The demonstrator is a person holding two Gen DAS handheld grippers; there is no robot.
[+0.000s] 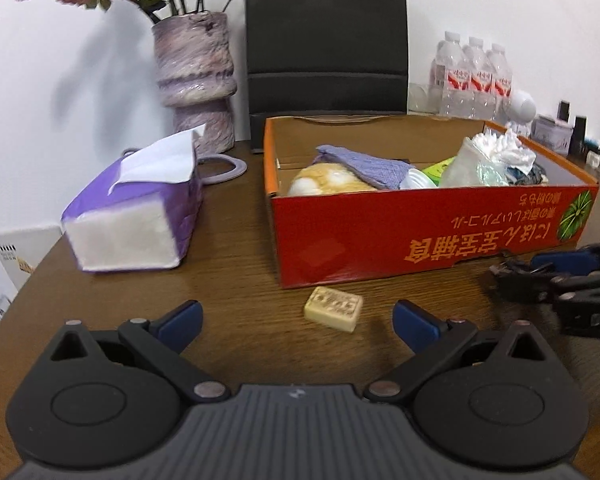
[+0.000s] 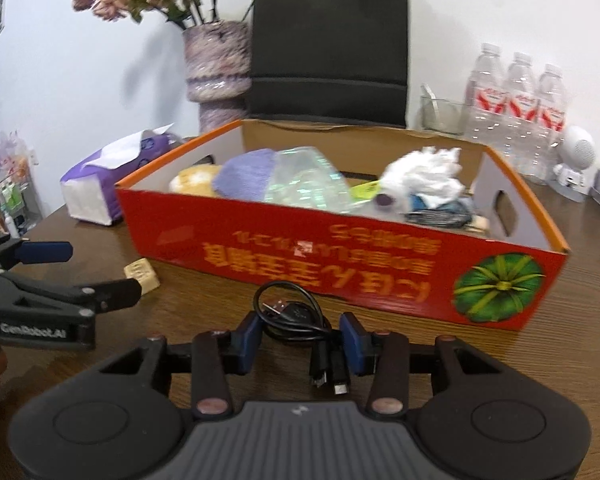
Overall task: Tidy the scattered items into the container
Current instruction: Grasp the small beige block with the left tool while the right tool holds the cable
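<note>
Right tool [image 2: 300, 344] pinches coiled black USB cable [image 2: 290, 314].

The red cardboard box [image 1: 420, 236] sits mid-bench [image 1: 220, 280], tissue pack [image 1: 136, 216] to its left, marbled vase [image 1: 198, 80] and black bag [image 1: 326, 36] behind. Cream soap bar [image 1: 333, 309] lies before the box; coiled black USB cable [image 2: 296, 316] before it, further right. Water bottles [image 2: 516, 112] behind right.

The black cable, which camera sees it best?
The right wrist view. There the coiled cable fills the middle, caught between the right gripper's blue pads, with its plugs hanging down. The left wrist view shows only a blurry dark bit of it at that gripper's tip, by the red box.
</note>
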